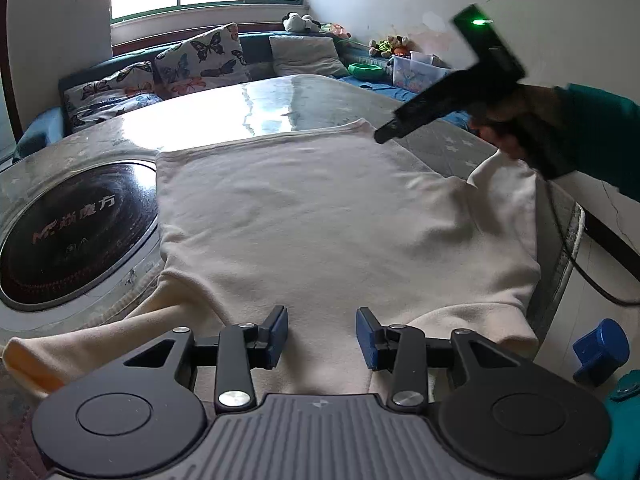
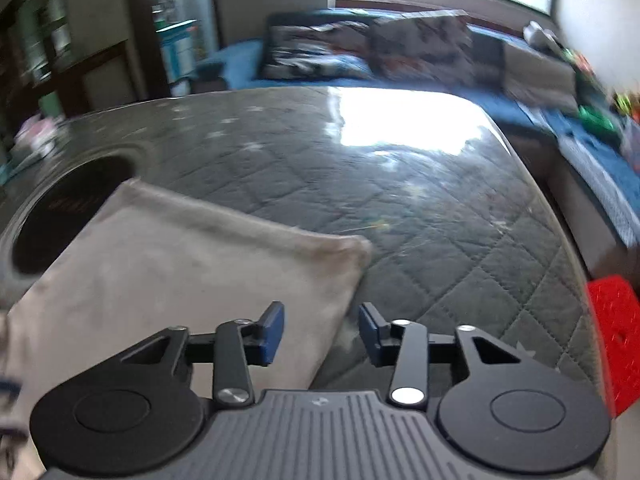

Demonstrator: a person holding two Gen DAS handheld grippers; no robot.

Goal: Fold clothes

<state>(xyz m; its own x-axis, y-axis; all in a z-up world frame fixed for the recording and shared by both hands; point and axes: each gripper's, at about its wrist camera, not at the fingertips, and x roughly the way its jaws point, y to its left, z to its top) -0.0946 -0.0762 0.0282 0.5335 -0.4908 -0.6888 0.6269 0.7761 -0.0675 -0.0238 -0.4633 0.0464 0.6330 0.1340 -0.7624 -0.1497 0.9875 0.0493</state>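
Cream fleece fills the middle of my left wrist view: the garment (image 1: 320,216) lies spread flat on the worktop (image 1: 256,108), its hem toward the top of the frame and one sleeve trailing off at lower left. My left tool (image 1: 322,336) sits low over the near edge of the cloth, its blue pads set wide apart with nothing between them. At upper right of that frame my right hand (image 1: 516,128) carries the other tool in the air, its tip near the garment's far right corner; I cannot tell from there whether it touches the cloth. In the blurred right wrist view my right tool (image 2: 322,334) also stands wide open and empty, above the garment's edge (image 2: 192,264), which occupies the lower left, with the quilted grey worktop cover (image 2: 440,220) to its right. A dark round cooktop (image 1: 76,232) is set into the worktop at the left, touching the garment's side.
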